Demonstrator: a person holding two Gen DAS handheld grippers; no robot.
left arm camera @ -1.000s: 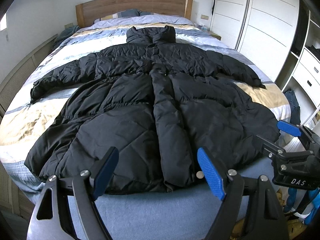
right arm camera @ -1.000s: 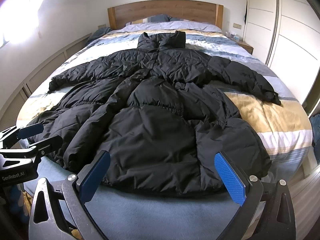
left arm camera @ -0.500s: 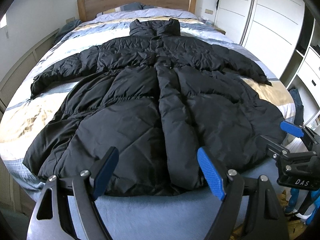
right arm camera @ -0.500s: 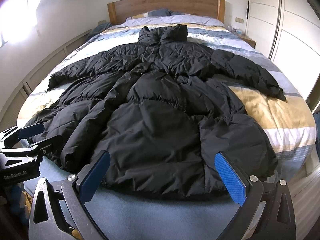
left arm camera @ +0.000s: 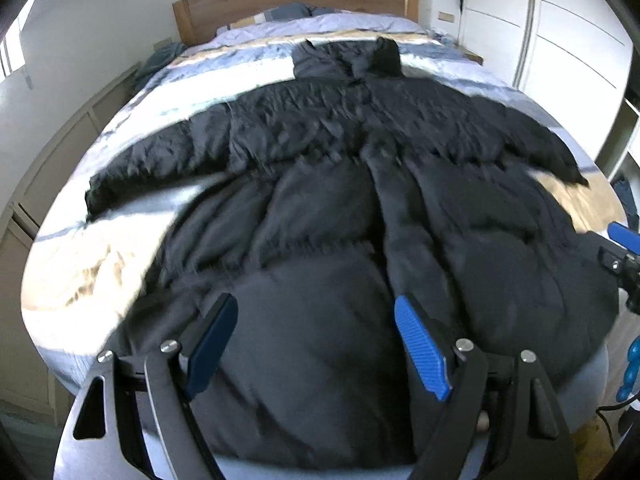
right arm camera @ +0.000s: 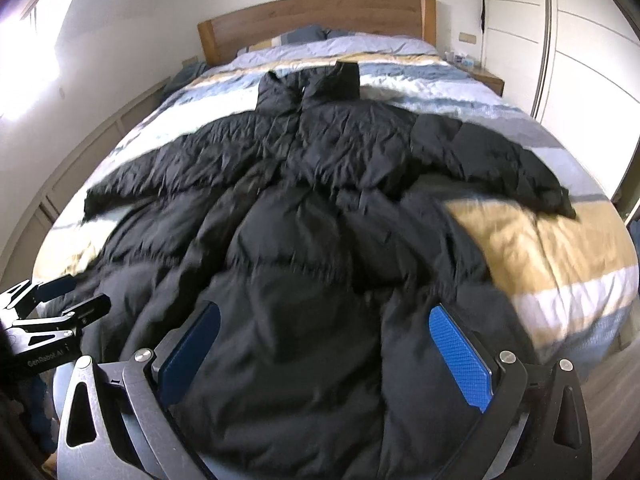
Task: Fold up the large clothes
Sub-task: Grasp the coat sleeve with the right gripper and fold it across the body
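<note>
A large black puffer coat [left arm camera: 340, 216] lies flat and face up on the bed, collar toward the headboard and both sleeves spread out; it also shows in the right wrist view [right arm camera: 320, 240]. My left gripper [left arm camera: 316, 340] is open and empty, just above the coat's hem left of the front placket. My right gripper [right arm camera: 326, 348] is open and empty above the hem on the coat's right half. Each gripper shows at the edge of the other's view: the right one [left arm camera: 624, 256], the left one [right arm camera: 52, 304].
The bed [right arm camera: 560, 256] has a striped blue, white and tan cover and a wooden headboard [left arm camera: 296, 0]. White wardrobe doors [left arm camera: 568, 52] stand on the right. A wall with low panels [left arm camera: 52, 152] runs along the left. A small nightstand [right arm camera: 480, 76] stands by the headboard.
Both grippers have moved forward and down over the foot of the bed, so the coat's hem now lies right under the fingers. Both stay open.
</note>
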